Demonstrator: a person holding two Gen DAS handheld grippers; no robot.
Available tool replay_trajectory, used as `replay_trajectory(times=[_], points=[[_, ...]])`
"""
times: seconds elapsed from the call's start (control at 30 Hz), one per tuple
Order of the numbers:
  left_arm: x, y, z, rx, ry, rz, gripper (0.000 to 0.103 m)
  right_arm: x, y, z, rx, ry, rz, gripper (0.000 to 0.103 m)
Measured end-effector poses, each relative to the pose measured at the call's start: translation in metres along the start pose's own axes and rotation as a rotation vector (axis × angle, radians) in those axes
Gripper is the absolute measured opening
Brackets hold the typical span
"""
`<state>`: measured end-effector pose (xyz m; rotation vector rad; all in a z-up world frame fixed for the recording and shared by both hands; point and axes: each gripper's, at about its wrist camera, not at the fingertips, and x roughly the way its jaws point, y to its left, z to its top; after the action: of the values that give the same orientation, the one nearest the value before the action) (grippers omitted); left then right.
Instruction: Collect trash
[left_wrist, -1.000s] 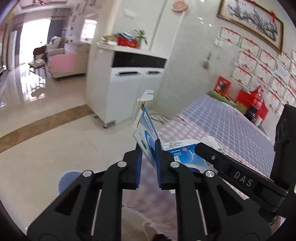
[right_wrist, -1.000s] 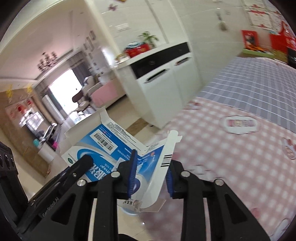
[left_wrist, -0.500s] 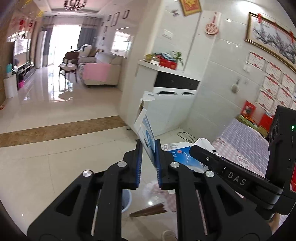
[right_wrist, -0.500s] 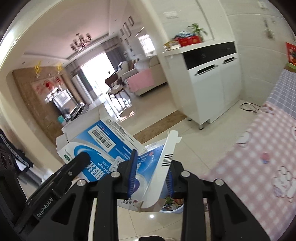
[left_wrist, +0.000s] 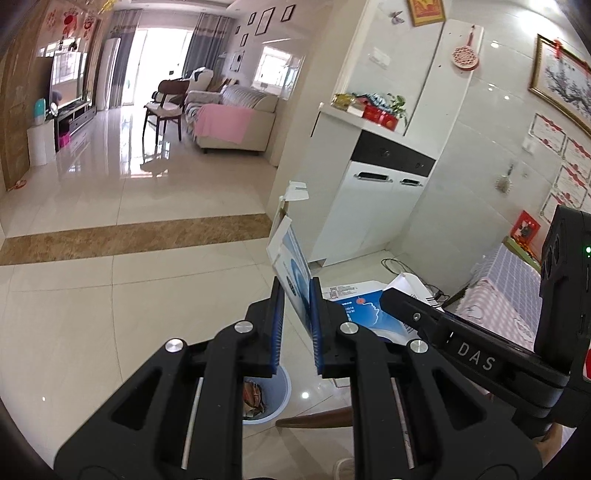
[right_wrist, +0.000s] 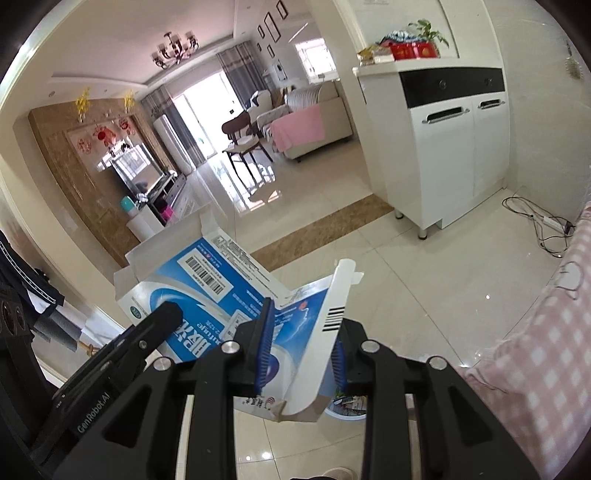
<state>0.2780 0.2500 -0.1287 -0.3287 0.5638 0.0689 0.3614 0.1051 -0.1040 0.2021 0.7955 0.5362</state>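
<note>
Pinching a flattened blue-and-white cardboard box (left_wrist: 295, 280) between you, your left gripper (left_wrist: 296, 325) clamps one thin panel while your right gripper (right_wrist: 301, 354) grips a creased white flap. It hangs above glossy tile, over a round pale-blue bin (left_wrist: 273, 398) holding crumpled wrappers.

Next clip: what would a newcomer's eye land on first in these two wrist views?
The blue-and-white flattened carton, pinched at both ends by the left tongs and right tongs, fills the foreground. Below it on the glossy tiled floor sits a pale blue trash bin with rubbish already inside. A pink checked tablecloth edges the right side.
</note>
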Motion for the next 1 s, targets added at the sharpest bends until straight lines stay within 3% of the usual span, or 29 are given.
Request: replay_trajectory(times=[0.33,0.37,0.4,0.43,0.47,0.5,0.67,1.0], points=[[0.057,0.027,-0.003,-0.022,0.080,0.026,0.014,0.065,-0.007,-0.005,0.011,0.086,-0.012,0.030],[0.064,0.030,-0.004,-0.031,0.094,0.032,0.014,0.072,-0.008,-0.006,0.013,0.096,-0.013,0.035],[0.071,0.032,-0.006,-0.034,0.113,0.038,0.024,0.079,-0.009,-0.008,0.013,0.107,-0.015,0.037],[0.082,0.035,-0.008,-0.037,0.148,0.052,0.055,0.086,-0.012,-0.009,0.009,0.117,-0.023,0.042],[0.089,0.038,-0.010,-0.043,0.172,0.078,0.071,0.092,-0.013,-0.010,0.000,0.127,-0.032,0.045],[0.097,0.044,-0.012,-0.063,0.183,0.141,0.078,0.104,-0.015,-0.013,-0.021,0.152,-0.068,0.047],[0.122,0.055,-0.023,-0.072,0.257,0.168,0.078,0.130,-0.032,-0.026,-0.014,0.233,-0.125,0.051],[0.103,0.038,-0.021,-0.036,0.233,0.179,0.078,0.093,-0.026,-0.021,-0.046,0.173,-0.129,0.056]])
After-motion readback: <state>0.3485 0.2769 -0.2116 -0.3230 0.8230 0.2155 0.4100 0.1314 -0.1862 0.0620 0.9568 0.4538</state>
